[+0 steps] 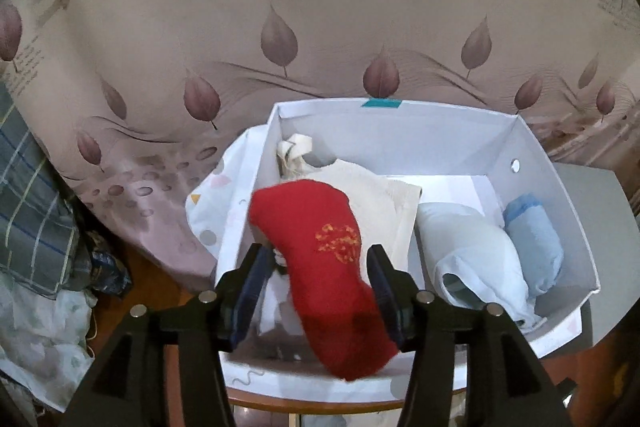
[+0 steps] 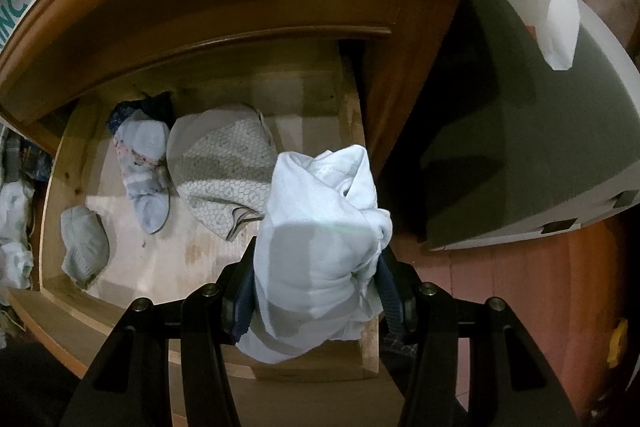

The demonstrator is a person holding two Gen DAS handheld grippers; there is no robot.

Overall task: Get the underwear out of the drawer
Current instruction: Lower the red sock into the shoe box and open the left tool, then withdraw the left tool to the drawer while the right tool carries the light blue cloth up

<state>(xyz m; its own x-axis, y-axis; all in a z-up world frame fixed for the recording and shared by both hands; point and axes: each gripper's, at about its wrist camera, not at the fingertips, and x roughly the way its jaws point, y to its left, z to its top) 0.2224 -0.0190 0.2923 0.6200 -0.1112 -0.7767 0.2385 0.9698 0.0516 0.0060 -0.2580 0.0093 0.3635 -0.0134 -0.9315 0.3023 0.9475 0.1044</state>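
**Halfway Through the Unload: One Piece Dropping In, One on Its Way**

Over on the left, we have our left gripper [image 1: 320, 267] poised above the white box [image 1: 576, 227], jaws standing apart with the red piece [image 1: 320, 247] between them. The far pad looks clear of the cloth; whether the near one is brushing it we cannot quite tell, but nothing is pinching it, and we judge this one delivered. It lies draped over a cream garment [image 1: 384, 195] at the box's left end. Moving right inside the box, a pale white roll [image 1: 472, 247] sits beside a light blue roll [image 1: 532, 235] against the right wall. So that is several pieces banked already, the box sitting in front of a leaf-print cloth [image 1: 280, 39].

Now to the right hand! Our right gripper [image 2: 316, 287] is clamped firmly on a white bundle of underwear [image 2: 320, 227], pads pressing into it from both sides, held above the front corner of the open wooden drawer [image 2: 72, 155]. We read this piece as lifted out but not yet in the box.

And the drawer is not empty. At its left we spot a grey folded piece [image 2: 84, 247], then a pale blue item [image 2: 146, 163] with something dark tucked behind it, then a patterned cream garment [image 2: 228, 171]. By our count, at least three or four more trips remain.
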